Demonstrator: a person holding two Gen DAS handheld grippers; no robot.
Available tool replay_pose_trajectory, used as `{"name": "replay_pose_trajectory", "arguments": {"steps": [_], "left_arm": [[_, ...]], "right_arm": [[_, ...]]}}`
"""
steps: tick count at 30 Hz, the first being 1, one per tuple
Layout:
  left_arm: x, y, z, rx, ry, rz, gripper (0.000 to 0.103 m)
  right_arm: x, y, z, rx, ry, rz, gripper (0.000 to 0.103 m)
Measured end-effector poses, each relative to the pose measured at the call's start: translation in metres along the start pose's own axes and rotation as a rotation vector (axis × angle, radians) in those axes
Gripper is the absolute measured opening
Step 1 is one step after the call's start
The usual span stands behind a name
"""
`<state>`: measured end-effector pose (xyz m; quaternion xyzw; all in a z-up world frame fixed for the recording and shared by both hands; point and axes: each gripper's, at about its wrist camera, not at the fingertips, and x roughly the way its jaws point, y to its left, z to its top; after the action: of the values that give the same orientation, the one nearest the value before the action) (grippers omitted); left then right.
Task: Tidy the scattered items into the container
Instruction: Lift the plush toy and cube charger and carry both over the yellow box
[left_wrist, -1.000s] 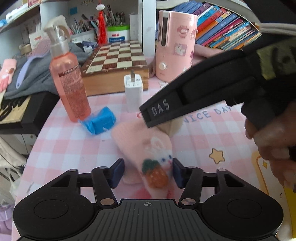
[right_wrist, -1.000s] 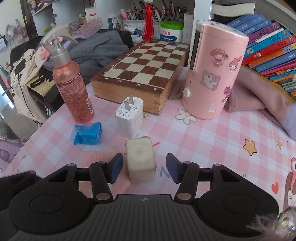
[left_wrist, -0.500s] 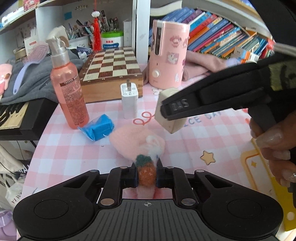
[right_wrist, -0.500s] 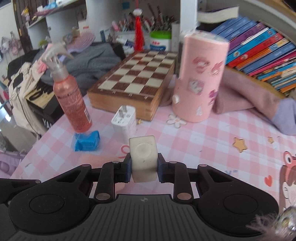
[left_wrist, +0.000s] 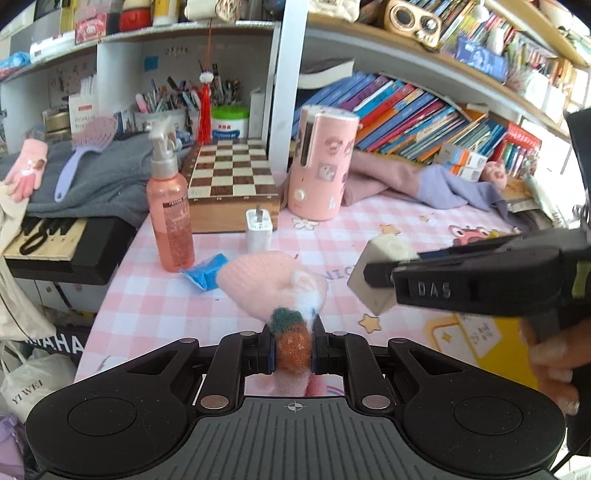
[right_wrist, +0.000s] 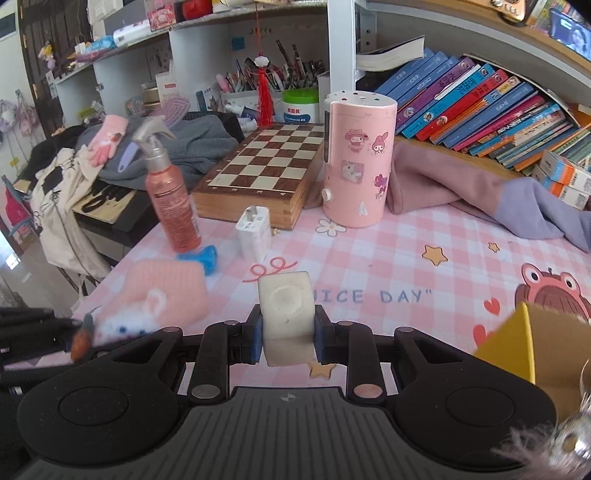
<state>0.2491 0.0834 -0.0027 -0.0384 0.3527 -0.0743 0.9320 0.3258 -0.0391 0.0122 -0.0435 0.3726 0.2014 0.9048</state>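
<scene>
My left gripper (left_wrist: 291, 349) is shut on a pink knitted glove (left_wrist: 271, 286), pinching its orange-and-green strawberry patch; the glove hangs lifted off the pink checked tablecloth (left_wrist: 155, 306). My right gripper (right_wrist: 288, 332) is shut on a white cube (right_wrist: 286, 308), also raised above the cloth. The right gripper (left_wrist: 380, 275) with the white cube (left_wrist: 373, 271) crosses the left wrist view from the right, a hand behind it. The glove (right_wrist: 162, 291) shows at lower left in the right wrist view. A yellow cardboard box (right_wrist: 532, 343) sits at the right edge.
A pink spray bottle (right_wrist: 171, 199), blue wrapped packet (right_wrist: 201, 256) and white charger plug (right_wrist: 255, 234) stand on the cloth. Behind are a wooden chessboard box (right_wrist: 266, 173), a pink cylinder with stickers (right_wrist: 358, 162), clothes and leaning books (right_wrist: 480, 96). The table's left edge drops off.
Both grippers went from open around their items to shut on them, then rose and drew back. Glove and cube are now lifted off the cloth.
</scene>
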Motion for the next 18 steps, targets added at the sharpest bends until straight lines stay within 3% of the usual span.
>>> {"name": "replay_pose_trajectory", "arguments": {"steps": [18], "left_arm": [[-0.089,-0.002,-0.046,-0.04,-0.008,-0.067,0.015]], "right_arm": [[-0.093,0.03,-0.078,0.042,-0.024,0.005,0.024]]}}
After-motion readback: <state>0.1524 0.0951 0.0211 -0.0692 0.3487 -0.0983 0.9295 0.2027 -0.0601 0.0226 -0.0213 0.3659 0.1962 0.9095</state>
